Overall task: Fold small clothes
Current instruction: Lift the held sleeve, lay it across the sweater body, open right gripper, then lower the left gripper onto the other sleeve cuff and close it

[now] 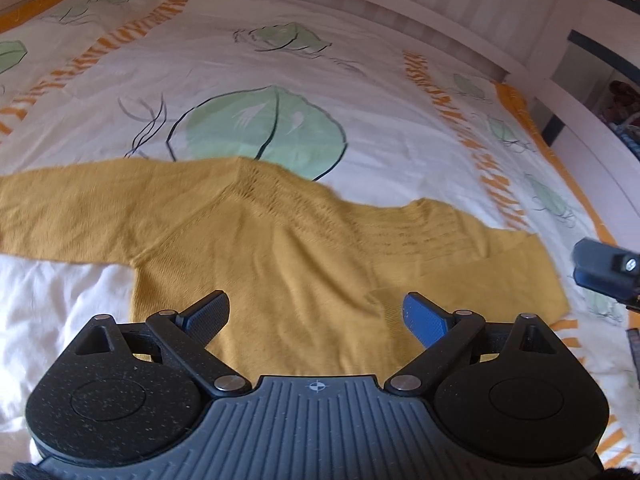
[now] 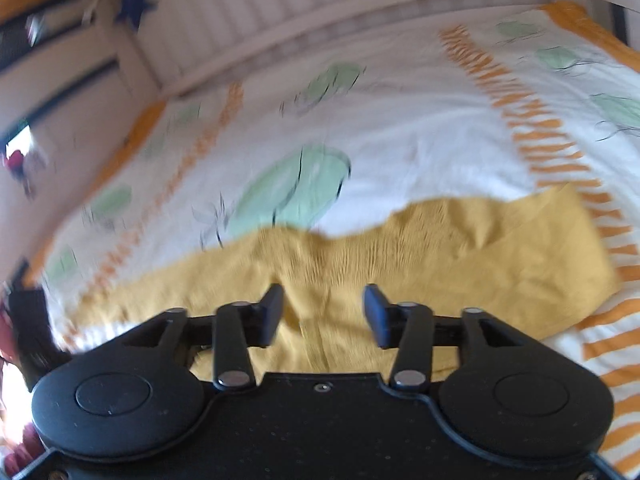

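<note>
A mustard-yellow knit sweater (image 1: 280, 248) lies flat on the bed, its left sleeve stretched out to the left and its right sleeve folded in over the body. My left gripper (image 1: 316, 312) is open and empty, hovering over the sweater's lower body. The sweater also shows in the right wrist view (image 2: 440, 252), blurred. My right gripper (image 2: 324, 312) is open and empty above the sweater's middle. Part of the right gripper (image 1: 608, 272) shows at the right edge of the left wrist view, beyond the folded sleeve.
The bed cover (image 1: 380, 92) is white with green leaf prints and orange stripes. A white cloth (image 1: 56, 312) lies under the sweater's left side. A white slatted bed rail (image 1: 360, 4) runs along the far edge and around the right side.
</note>
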A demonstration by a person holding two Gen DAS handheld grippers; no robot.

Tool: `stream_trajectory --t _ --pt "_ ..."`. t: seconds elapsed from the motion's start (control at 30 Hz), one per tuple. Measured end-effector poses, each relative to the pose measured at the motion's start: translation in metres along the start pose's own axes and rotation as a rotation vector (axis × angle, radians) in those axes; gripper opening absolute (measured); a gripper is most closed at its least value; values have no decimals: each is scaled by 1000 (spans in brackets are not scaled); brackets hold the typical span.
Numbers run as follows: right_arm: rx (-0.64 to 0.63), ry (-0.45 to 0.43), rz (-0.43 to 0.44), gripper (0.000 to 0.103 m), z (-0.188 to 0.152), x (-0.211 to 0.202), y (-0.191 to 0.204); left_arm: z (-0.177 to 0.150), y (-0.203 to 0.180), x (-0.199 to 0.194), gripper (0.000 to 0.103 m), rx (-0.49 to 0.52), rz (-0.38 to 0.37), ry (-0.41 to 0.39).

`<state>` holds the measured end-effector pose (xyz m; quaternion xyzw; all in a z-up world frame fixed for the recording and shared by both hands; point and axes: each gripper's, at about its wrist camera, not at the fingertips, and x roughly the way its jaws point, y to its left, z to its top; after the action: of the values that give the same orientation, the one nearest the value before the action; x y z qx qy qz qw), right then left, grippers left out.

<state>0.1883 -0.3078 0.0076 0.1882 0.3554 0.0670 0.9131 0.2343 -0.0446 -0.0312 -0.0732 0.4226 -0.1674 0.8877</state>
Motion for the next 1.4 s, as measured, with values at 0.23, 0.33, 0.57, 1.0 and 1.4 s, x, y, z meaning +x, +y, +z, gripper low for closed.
stream_trajectory --t 0.23,0.33,0.57,1.0,1.4 --pt "81 -110 10 91 16 -52 5 12 -24 -37 94 64 6 -64" --pt "30 -231 -160 103 6 -57 11 8 -38 -40 94 120 95 -111" --pt "-144 -331 -398 102 -30 -30 13 -8 -60 -15 91 215 211 -74" --pt "8 -246 -366 102 -49 3 -64 -33 -71 57 66 208 99 93" --pt "62 -226 -305 102 -48 7 -72 -30 -70 93 52 152 -34 126"
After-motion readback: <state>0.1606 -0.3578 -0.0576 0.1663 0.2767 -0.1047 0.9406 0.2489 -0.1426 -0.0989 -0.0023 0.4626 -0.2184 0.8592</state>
